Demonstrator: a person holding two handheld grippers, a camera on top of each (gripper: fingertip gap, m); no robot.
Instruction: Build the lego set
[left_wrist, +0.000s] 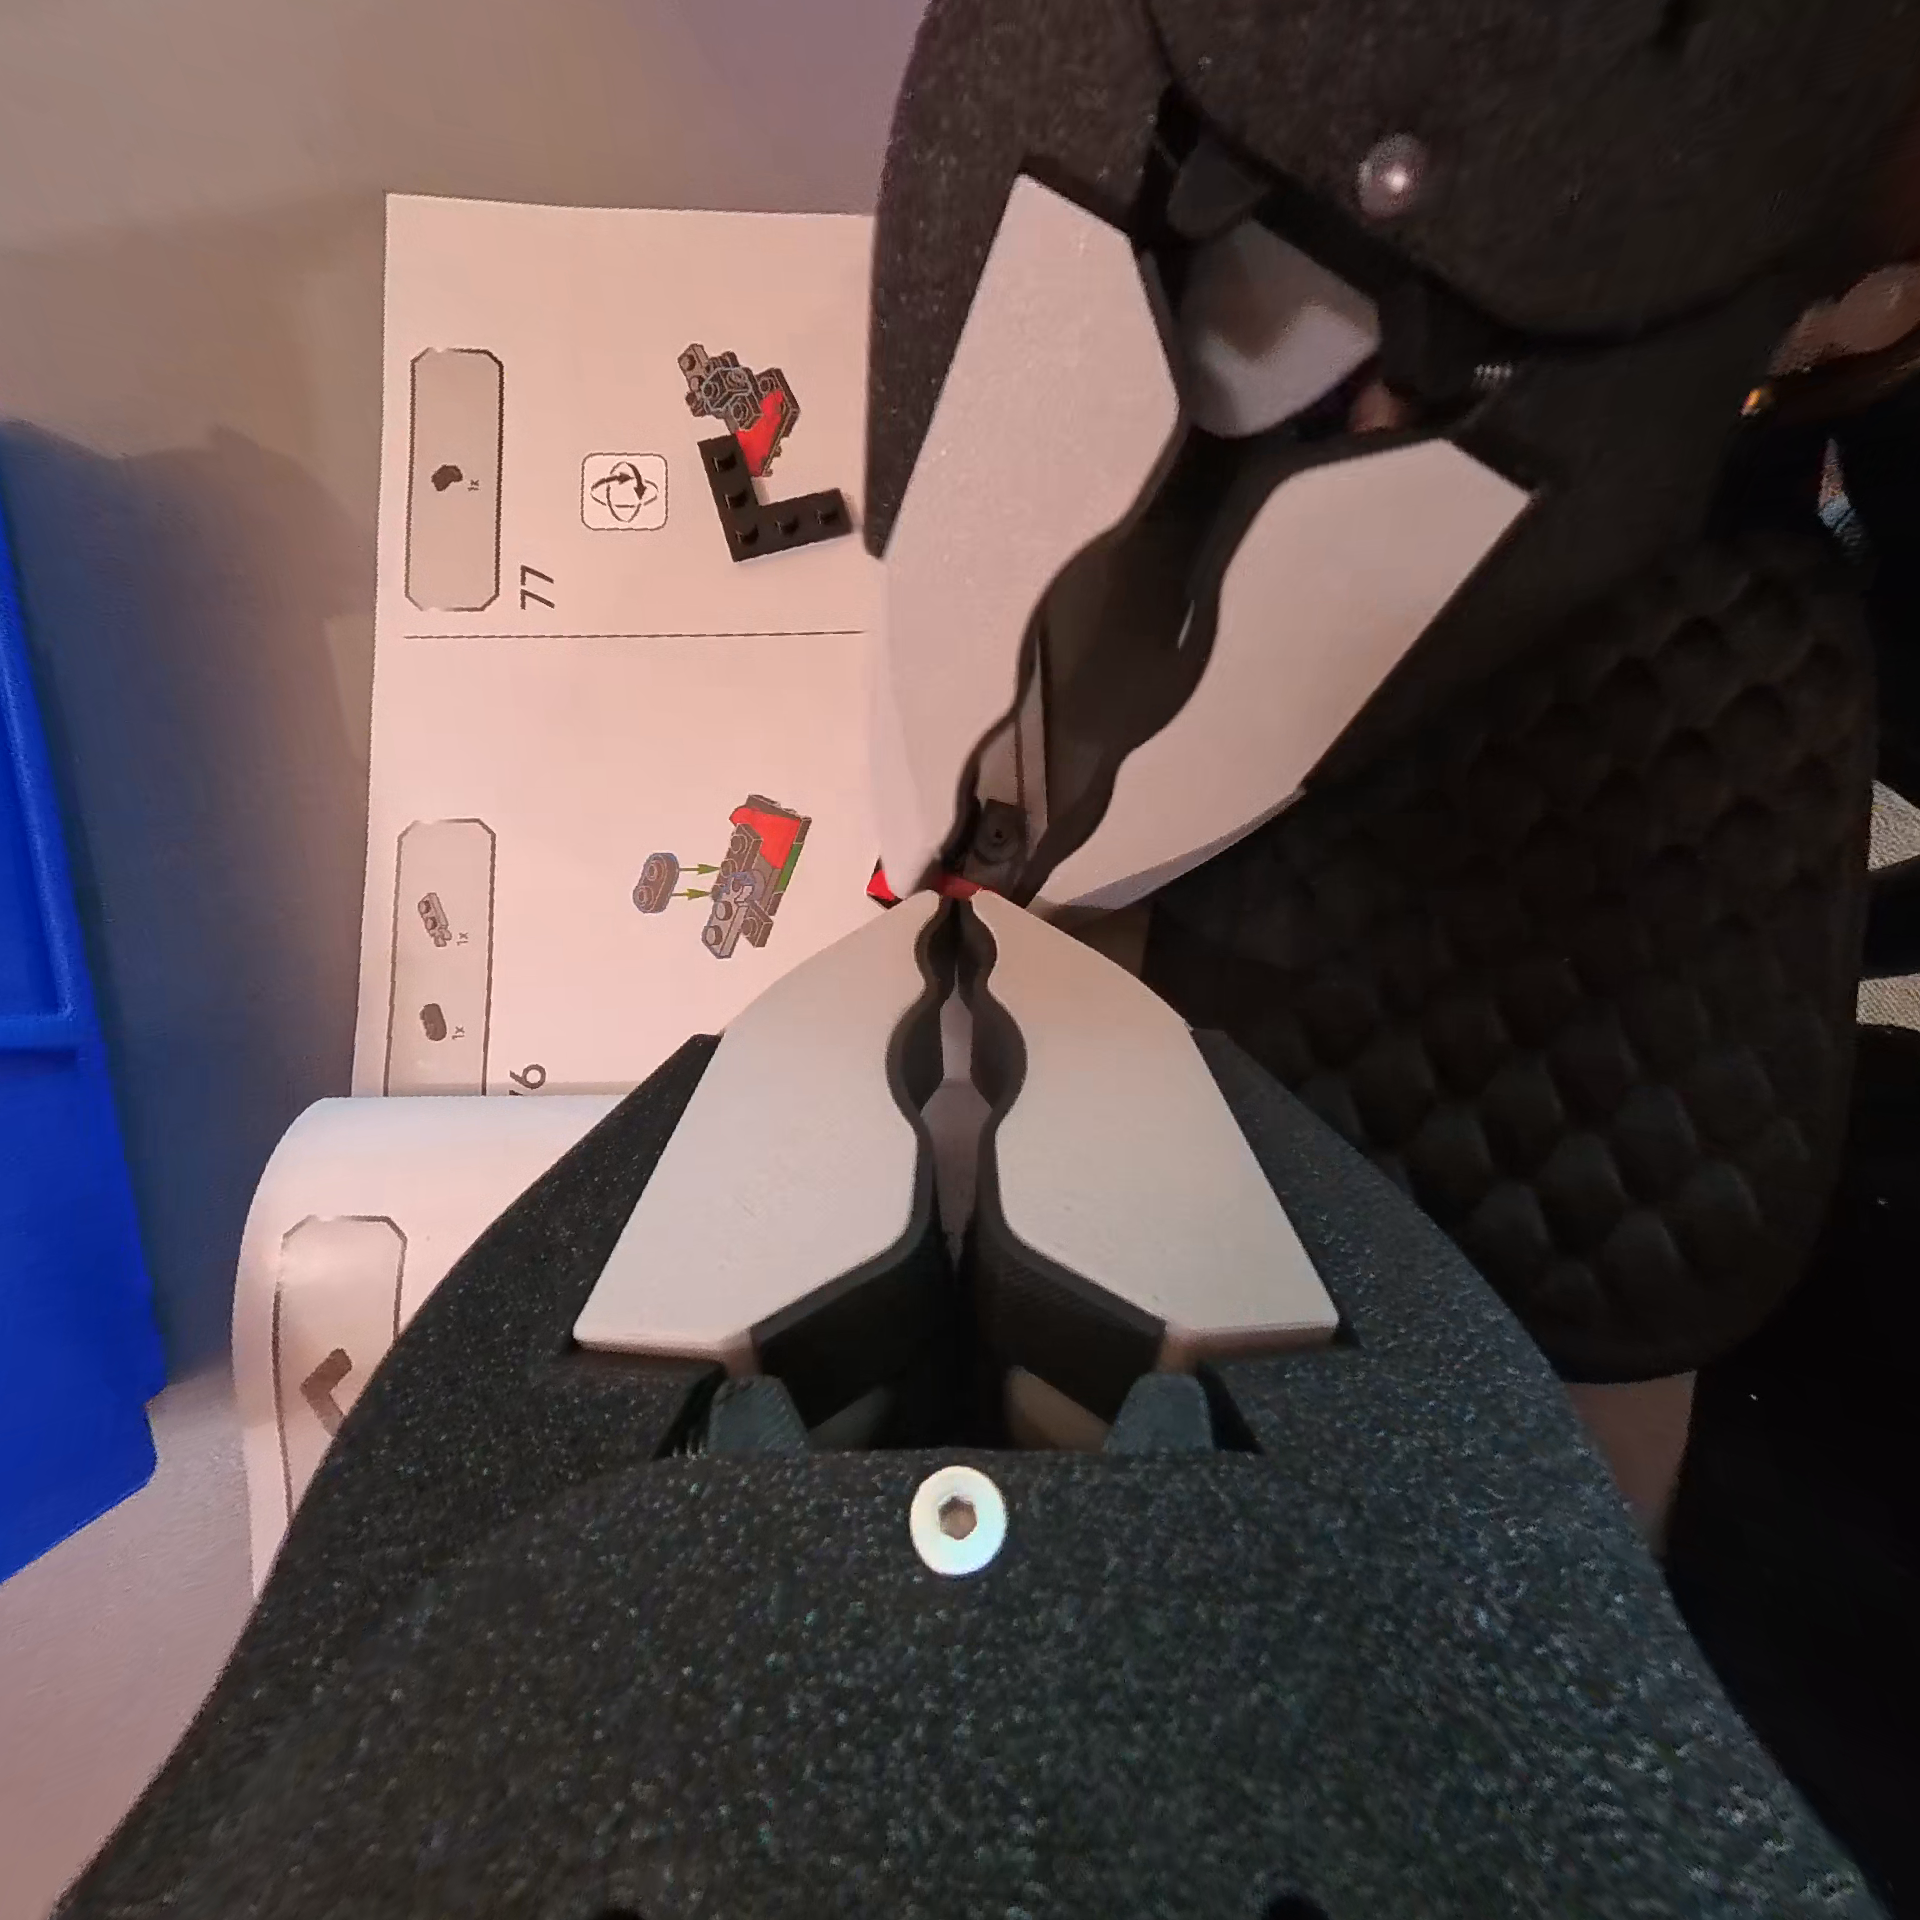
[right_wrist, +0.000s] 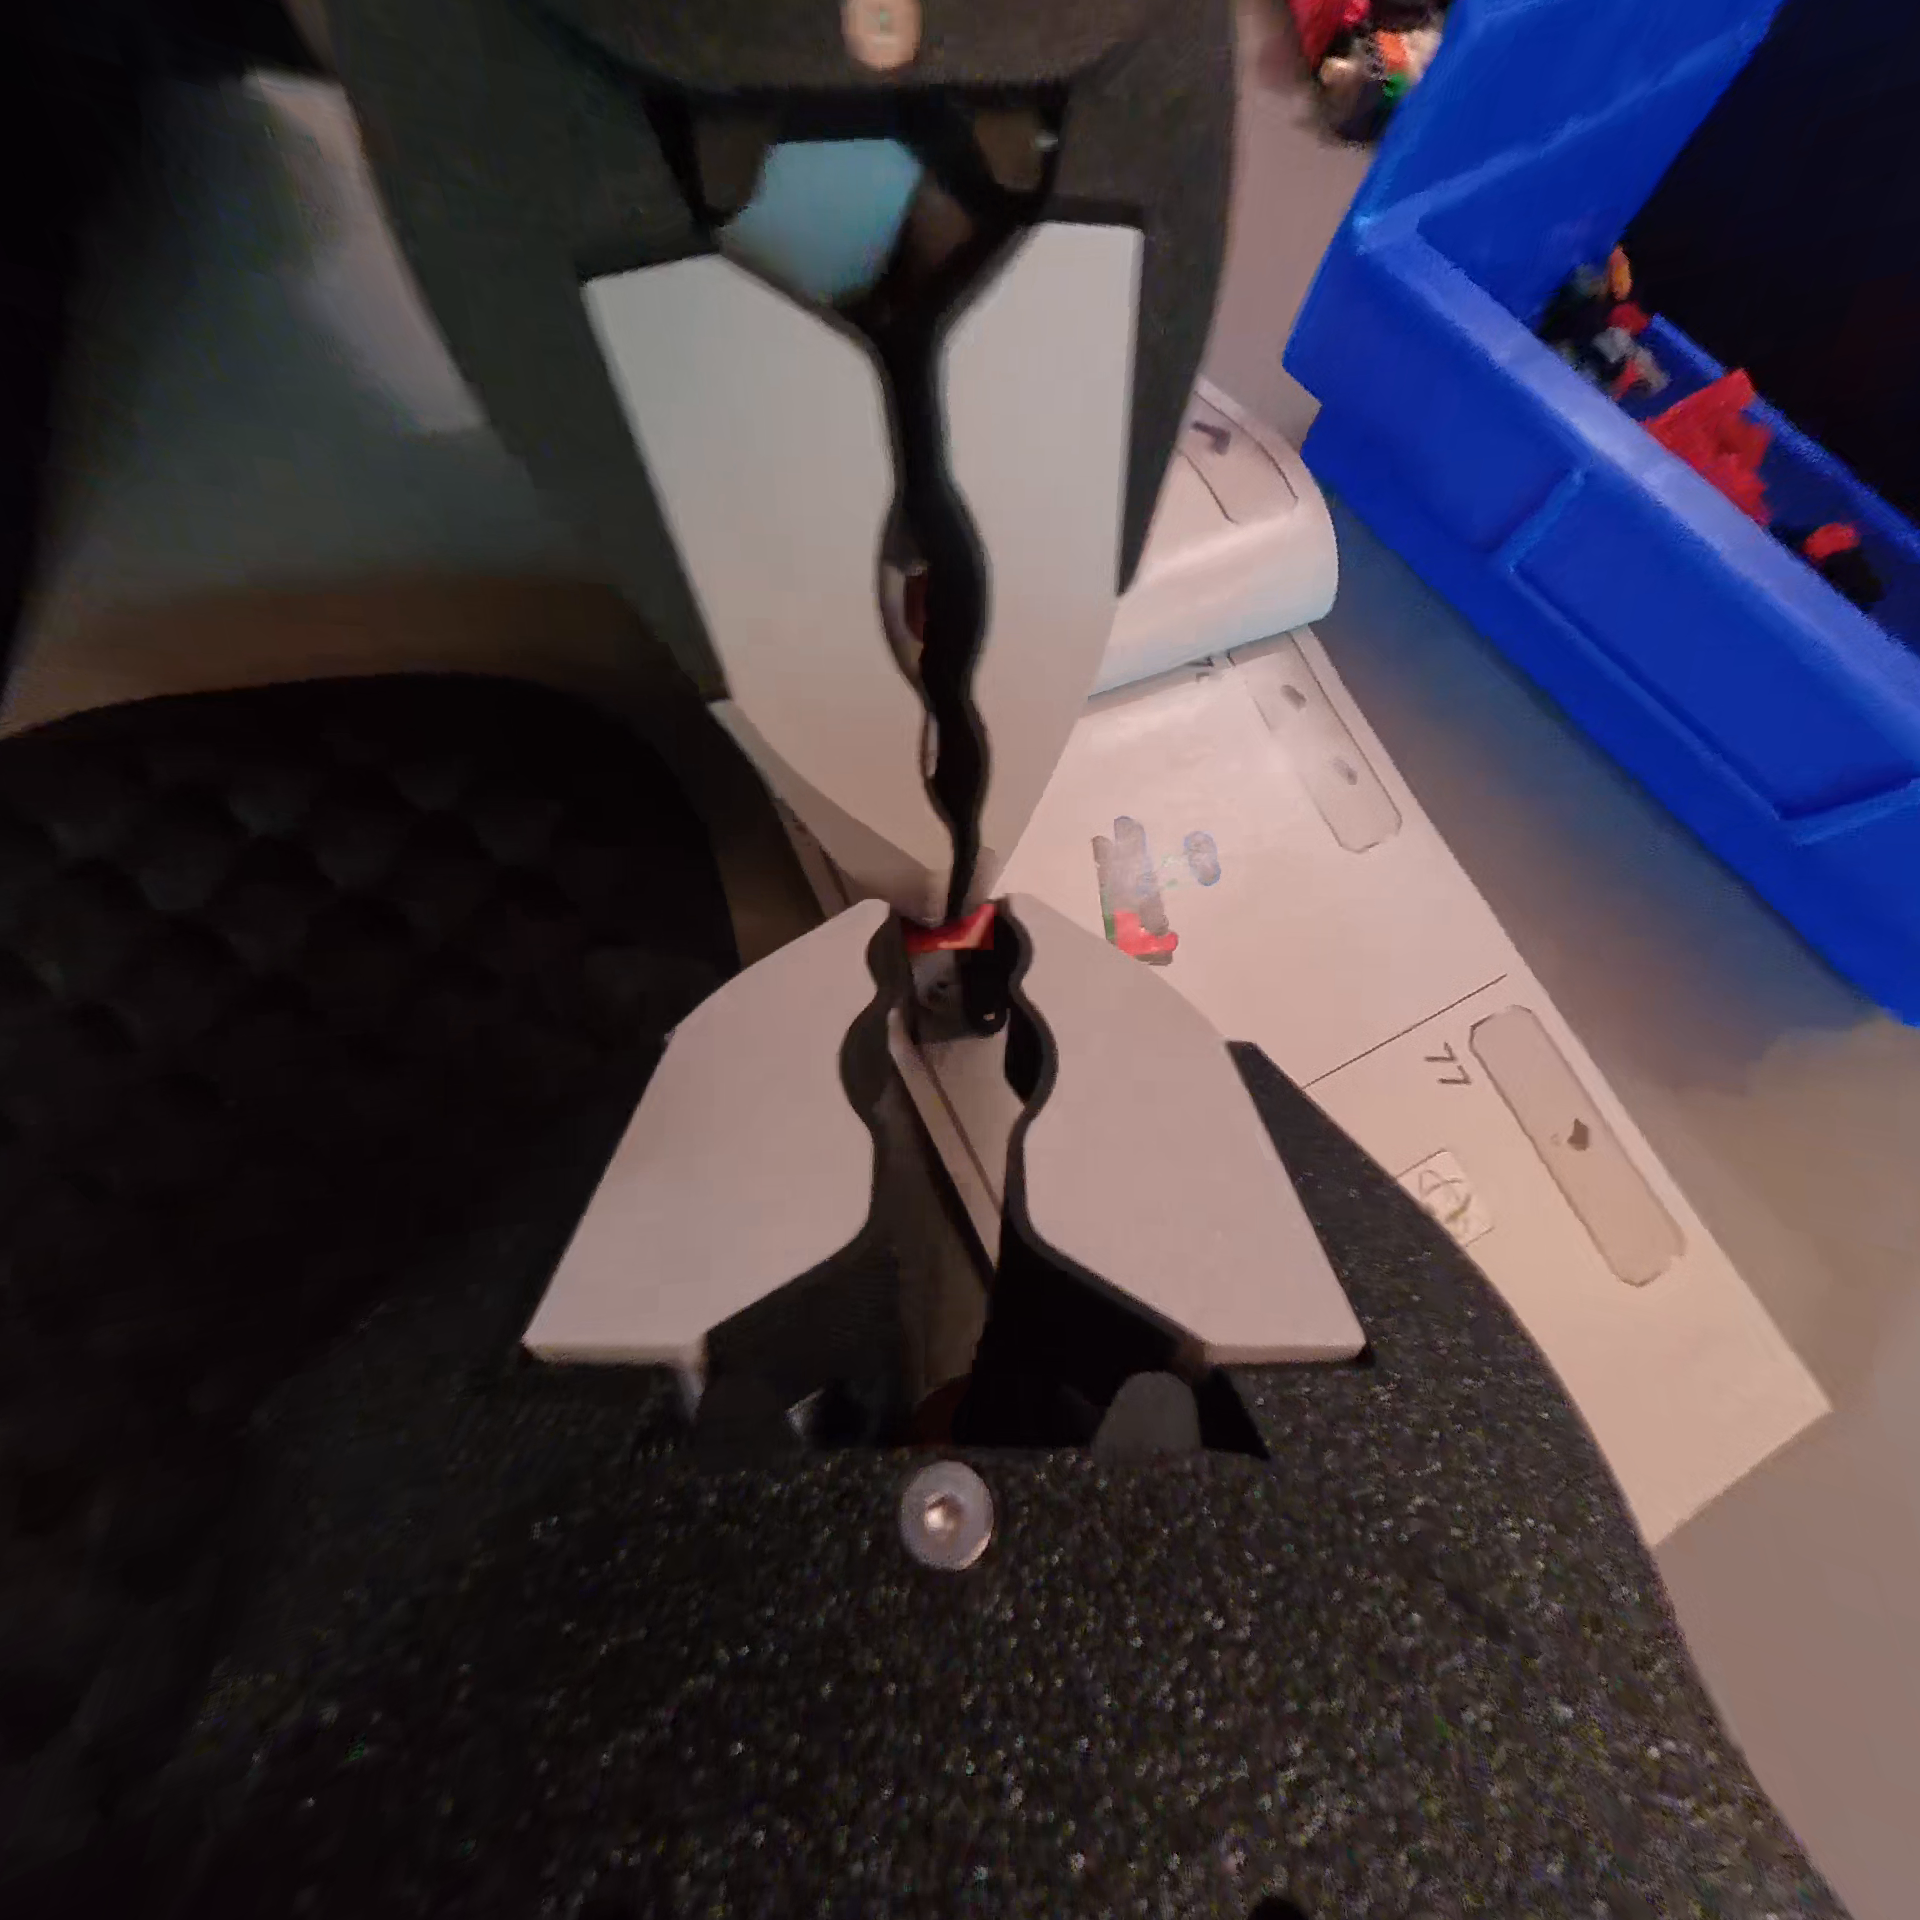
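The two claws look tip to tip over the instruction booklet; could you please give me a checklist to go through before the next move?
1. Left claw closed at its tips: ok, fingers meet beside the red piece.
2. Right claw gripping the small red and black assembly: ok.
3. What the left claw itself holds: cannot tell, hidden at the tips.
4. Pieces aligned for joining: cannot tell, fingers cover the contact.
5. Instruction booklet open and visible: ok.
6. Blue parts bin clear of both claws: ok.
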